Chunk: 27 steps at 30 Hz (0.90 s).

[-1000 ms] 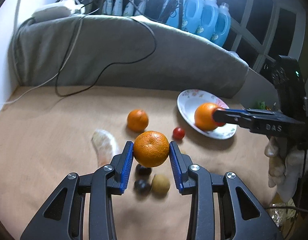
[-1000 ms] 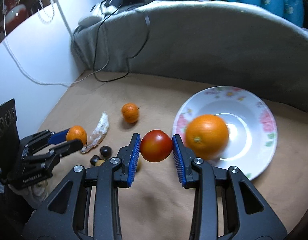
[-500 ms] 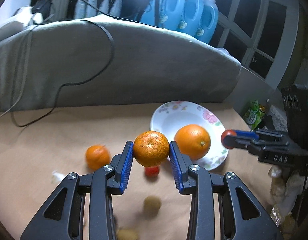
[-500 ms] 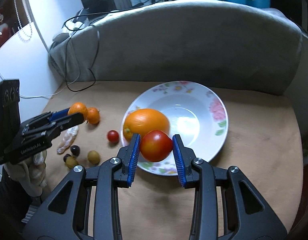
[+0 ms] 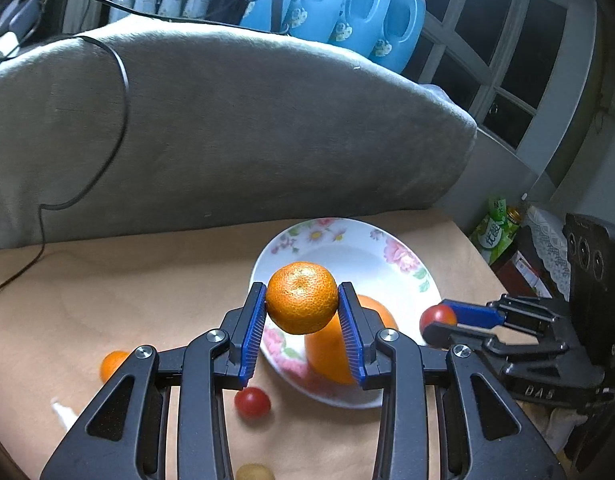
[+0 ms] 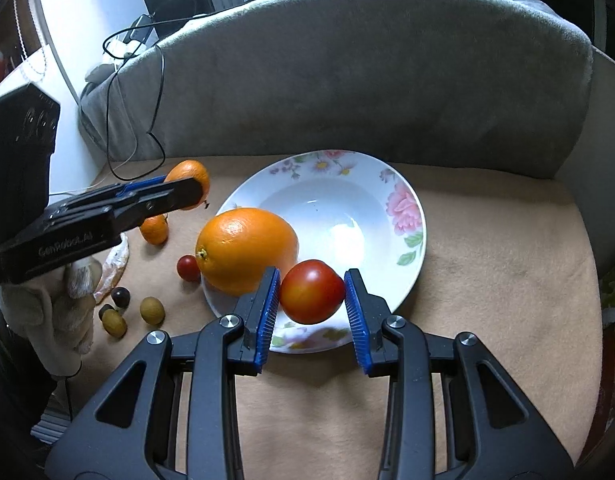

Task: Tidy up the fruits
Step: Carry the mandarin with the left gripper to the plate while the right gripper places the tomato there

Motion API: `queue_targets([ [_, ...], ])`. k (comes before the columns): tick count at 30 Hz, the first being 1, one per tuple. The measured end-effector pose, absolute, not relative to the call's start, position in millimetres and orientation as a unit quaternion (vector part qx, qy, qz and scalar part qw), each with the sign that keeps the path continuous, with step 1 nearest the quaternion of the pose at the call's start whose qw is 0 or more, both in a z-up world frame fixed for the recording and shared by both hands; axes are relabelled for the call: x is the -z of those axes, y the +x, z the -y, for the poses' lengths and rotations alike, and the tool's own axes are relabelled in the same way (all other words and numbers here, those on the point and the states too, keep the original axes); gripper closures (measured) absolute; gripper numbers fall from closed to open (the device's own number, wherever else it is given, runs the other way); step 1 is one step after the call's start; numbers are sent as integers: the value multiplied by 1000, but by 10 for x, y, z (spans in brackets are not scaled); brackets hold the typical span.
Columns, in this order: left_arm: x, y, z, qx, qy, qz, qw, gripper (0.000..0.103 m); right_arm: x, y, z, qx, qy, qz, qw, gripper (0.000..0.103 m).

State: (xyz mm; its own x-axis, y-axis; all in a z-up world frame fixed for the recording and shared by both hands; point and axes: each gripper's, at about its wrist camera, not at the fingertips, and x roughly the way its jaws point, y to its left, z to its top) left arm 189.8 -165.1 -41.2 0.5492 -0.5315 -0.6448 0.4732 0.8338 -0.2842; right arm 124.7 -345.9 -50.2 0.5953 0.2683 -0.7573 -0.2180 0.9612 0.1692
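Grey padded backrest [image 6: 347,80] spans the far side, black cable [image 5: 119,92] draped over it, blue detergent jugs [image 5: 367,8] lined up behind. Tan table surface [image 6: 487,260] in front of it. Floral white plate [image 6: 403,216] sits mid-table; a large orange [image 6: 245,250] rests on its left rim area (partly hidden behind the left gripper's finger in the left wrist view). Left gripper [image 5: 302,312] is clamped on a mandarin [image 5: 302,298], blue pads pressed to both sides, fruit held in the air over the near-left part of the plate. Right gripper [image 6: 312,300] is clamped on a red tomato [image 6: 312,291], pads touching both sides, held above the plate's near rim. A gloved hand [image 6: 55,312] carries the left gripper at the left edge of the right wrist view. Loose on the table left of the plate: a second mandarin [image 6: 154,230], a pale peel scrap [image 6: 115,264], a cherry tomato [image 6: 188,268] just beside the plate rim, two olive-brown round fruits [image 6: 152,311] and a dark round one [image 6: 120,297] (type of these small ones unclear). Green packaged items [image 5: 495,228] sit off the table's far right edge.
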Motion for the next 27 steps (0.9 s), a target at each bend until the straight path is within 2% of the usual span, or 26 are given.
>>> queue_targets([
  [9,407,1938,1744,295,-38,-381,875,67,536,1277,3431,-135,24,-427,894,68],
  [13,381,1951,1763,298,-39,-377,876,56,541,1268,3444,-133,23,-426,894,67],
  [16,345,1949,1772,300,-38,-372,878,56,510,1245,3455,-131,23,-416,900,39],
  [19,327,1945,1767,299,-36,-368,880,47,470,1223,3456,-132,22,-407,903,37],
  [21,325,1937,1754,298,-35,-367,881,46,455,1214,3455,-130,20,-405,905,35],
  [23,326,1915,1736,293,-28,-365,883,46,446,1205,3455,-127,20,-401,907,23],
  [25,319,1903,1717,289,-25,-363,885,44,437,1193,3457,-127,22,-398,908,19],
  [27,305,1889,1692,285,-26,-361,887,44,428,1184,3451,-127,22,-398,908,18],
])
